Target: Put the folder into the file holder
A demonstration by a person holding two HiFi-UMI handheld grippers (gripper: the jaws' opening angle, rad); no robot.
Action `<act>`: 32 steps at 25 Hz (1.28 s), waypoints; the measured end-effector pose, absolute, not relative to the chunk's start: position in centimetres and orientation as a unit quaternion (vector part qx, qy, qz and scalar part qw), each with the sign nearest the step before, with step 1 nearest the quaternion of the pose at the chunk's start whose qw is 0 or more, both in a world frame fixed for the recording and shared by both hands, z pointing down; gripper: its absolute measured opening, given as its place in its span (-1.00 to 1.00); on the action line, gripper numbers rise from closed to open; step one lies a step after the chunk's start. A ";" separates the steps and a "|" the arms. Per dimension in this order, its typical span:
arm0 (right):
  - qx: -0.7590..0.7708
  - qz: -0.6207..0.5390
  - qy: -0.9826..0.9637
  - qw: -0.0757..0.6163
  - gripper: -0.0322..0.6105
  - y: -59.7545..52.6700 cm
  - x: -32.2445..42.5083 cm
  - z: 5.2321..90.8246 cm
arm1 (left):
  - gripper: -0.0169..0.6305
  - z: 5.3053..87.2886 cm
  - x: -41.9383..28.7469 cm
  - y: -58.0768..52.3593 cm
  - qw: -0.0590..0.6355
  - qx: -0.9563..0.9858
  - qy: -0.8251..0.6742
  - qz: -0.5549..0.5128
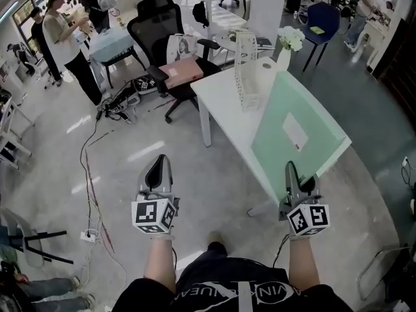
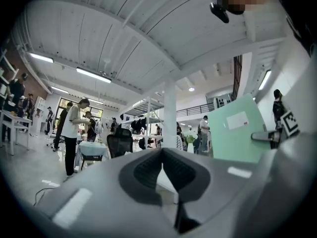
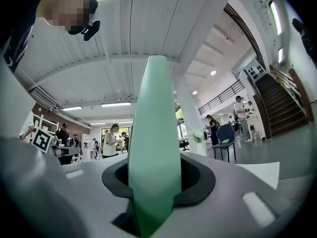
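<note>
1. Head view is showing the right gripper (image 1: 290, 171) clamping the near edge of the pale green folder (image 1: 276, 138), at about 6 o'clock on the folder.
2. Right gripper view is confirming this: both jaws are pressing on the folder, which is rising edge-on between them.
3. The folder is tilting up off the near corner of the white table (image 1: 224, 103), with its white label (image 1: 294, 132) facing up. It is sitting outside the file holder.
4. The white mesh file holder (image 1: 246, 70) is standing upright on the table, at about 11 o'clock from the folder and apart from it.
5. A white vase of pale flowers (image 1: 289, 44) is standing at the table's far end, at about 12 o'clock from the folder.
6. The left gripper (image 1: 159, 164) is hovering over the grey floor, at 9 o'clock from the right gripper and well apart from the table.
7. Left gripper view is showing its jaws sitting together with nothing between them.
8. A black office chair (image 1: 170, 41) is standing at about 10 o'clock from the table, and people are standing further back.
</note>
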State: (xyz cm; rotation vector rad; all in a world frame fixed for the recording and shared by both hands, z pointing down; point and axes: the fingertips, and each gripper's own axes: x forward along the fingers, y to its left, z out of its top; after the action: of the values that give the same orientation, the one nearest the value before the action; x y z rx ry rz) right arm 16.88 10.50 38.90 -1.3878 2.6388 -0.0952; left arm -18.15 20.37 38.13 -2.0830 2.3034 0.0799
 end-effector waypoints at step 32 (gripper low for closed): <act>-0.482 0.005 0.873 0.072 -0.41 -13.6 9.0 35.0 | -0.95 38.2 -22.6 -9.3 0.016 -0.722 0.690 0.039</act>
State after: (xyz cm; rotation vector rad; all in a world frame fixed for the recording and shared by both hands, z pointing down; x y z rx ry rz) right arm 9.02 -13.57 34.99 -1.4500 2.6238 0.0160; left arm -22.63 -9.26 38.23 -2.2463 2.1473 0.1227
